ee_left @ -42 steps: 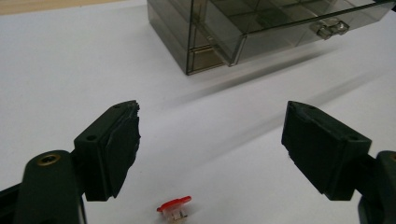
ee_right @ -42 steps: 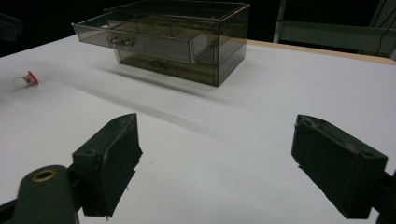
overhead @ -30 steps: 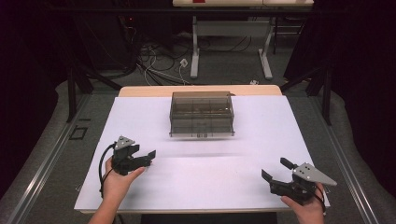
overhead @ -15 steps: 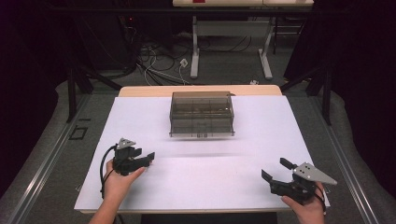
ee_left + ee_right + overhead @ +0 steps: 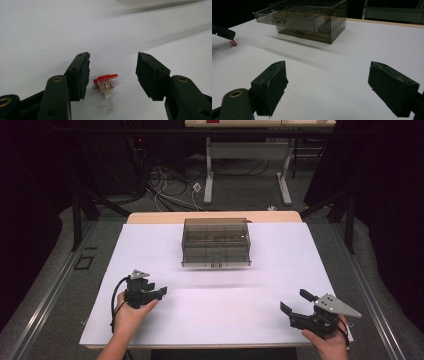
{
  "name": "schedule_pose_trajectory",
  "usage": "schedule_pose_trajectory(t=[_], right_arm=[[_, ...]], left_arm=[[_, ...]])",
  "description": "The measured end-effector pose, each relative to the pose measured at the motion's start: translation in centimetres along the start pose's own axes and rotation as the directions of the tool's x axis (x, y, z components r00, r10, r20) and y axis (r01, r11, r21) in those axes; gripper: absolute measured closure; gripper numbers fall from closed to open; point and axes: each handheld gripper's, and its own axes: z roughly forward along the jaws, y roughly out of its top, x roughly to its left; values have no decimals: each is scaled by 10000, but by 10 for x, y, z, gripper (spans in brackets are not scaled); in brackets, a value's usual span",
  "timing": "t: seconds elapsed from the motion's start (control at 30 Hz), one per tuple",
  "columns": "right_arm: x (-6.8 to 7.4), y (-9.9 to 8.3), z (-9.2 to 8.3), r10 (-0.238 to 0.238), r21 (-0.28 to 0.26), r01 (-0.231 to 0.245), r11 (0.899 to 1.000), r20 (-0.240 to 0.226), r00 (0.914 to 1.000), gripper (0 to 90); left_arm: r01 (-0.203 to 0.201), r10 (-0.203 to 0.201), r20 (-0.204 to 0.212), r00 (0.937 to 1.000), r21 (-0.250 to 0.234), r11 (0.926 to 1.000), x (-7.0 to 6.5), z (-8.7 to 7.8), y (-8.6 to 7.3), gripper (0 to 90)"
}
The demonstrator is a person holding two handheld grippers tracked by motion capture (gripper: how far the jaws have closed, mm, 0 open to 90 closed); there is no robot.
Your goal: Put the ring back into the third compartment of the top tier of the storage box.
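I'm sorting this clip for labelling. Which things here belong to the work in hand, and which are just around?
In the work:
- small red-capped clear plastic piece, lying between the jaws of the left gripper, which have just been closing; pads not yet on it
- drawer box, top drawer pulled out

Just around:
- right gripper, open, holding nothing
- white table cover
- floor cables

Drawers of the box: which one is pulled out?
The upper drawer: its front juts out past the box, while the lower drawer sits pushed in.
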Motion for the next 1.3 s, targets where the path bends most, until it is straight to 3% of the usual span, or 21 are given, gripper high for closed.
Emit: schedule_pose_trajectory(t=[0.5, 1.3], right_arm=[[0, 0, 1, 10, -43, -10, 10000, -37, 10000, 147], [-1, 0, 1, 122, -13, -122, 9999, -141, 9998, 147]], left_arm=[[148, -148, -16, 9999, 716, 9973, 3, 6, -2, 518], [-56, 83, -241, 9997, 1103, 9939, 2, 11, -3, 624]])
